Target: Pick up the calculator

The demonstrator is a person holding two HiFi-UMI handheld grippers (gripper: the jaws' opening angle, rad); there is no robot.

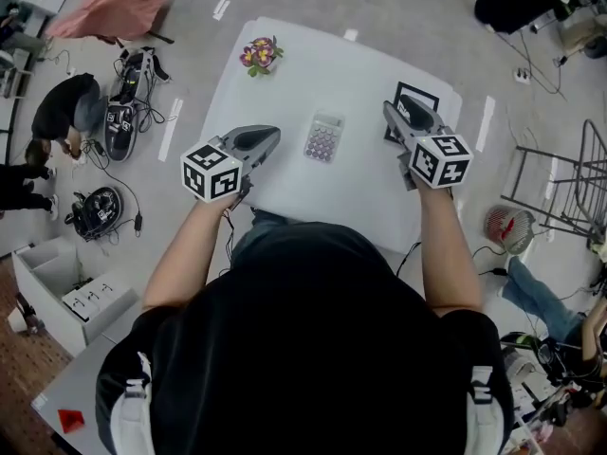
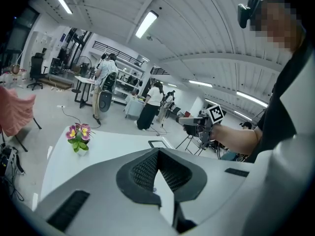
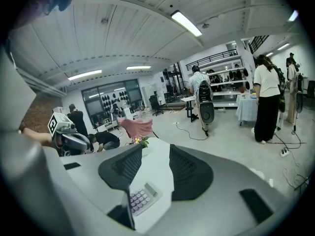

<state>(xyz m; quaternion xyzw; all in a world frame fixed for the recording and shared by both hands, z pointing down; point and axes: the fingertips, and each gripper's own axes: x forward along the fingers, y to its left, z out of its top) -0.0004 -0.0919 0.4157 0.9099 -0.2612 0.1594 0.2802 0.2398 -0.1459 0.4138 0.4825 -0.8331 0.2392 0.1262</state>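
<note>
White surface (image 1: 285,79) carries the calculator (image 1: 323,137) lying flat at its middle, between the closed, empty left hand-held gripper (image 1: 273,133) and the right hand-held gripper (image 1: 400,110), whose jaws stand apart and could shove the thin case sideways instead of clamping its edges.

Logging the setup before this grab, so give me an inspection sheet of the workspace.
Surface: white table, plain top.
Job's things: calculator flat mid-table, untouched.
Clutter: potted flowers at far left corner; black-framed square partly hidden by right gripper.
Grippers: left gripper jaws together, empty; right gripper jaws apart, calculator ahead, not gripped.
Cables: loose leads on the floor at left.
Surroundings: people, fan, folding chair, cardboard box on the floor.
</note>
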